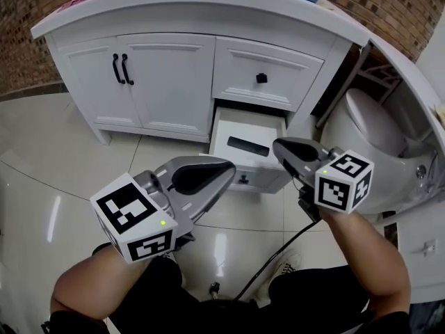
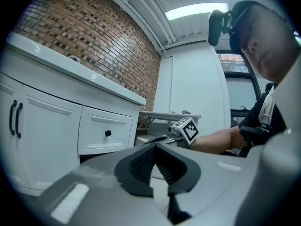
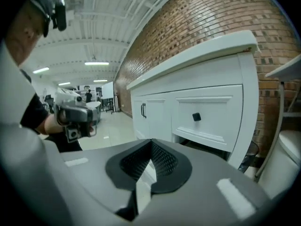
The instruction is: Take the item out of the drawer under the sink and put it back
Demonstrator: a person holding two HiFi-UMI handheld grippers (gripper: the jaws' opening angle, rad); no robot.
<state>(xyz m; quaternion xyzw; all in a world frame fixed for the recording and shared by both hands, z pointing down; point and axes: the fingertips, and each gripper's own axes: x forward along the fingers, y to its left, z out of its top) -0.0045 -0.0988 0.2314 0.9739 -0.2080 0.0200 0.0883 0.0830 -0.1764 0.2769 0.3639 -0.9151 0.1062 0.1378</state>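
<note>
Under the white vanity (image 1: pixel 174 19) the lower drawer (image 1: pixel 261 126) stands pulled out. A flat black item (image 1: pixel 248 145) lies inside it. My right gripper (image 1: pixel 278 145) hovers just above the drawer's right front corner, jaws shut with nothing between them. Lower left, over the floor in front of the drawer, my left gripper (image 1: pixel 228 168) is also shut and empty. In the left gripper view the left gripper (image 2: pixel 154 148) points toward the vanity, with the right gripper's marker cube (image 2: pixel 189 129) ahead. In the right gripper view the right gripper (image 3: pixel 150 143) is shut.
Above the open drawer is a closed drawer with a black knob (image 1: pixel 261 78). Two cabinet doors with black handles (image 1: pixel 120 68) are on the left. A toilet (image 1: pixel 368 127) stands close on the right. A black cable (image 1: pixel 278 251) runs across the glossy tiled floor.
</note>
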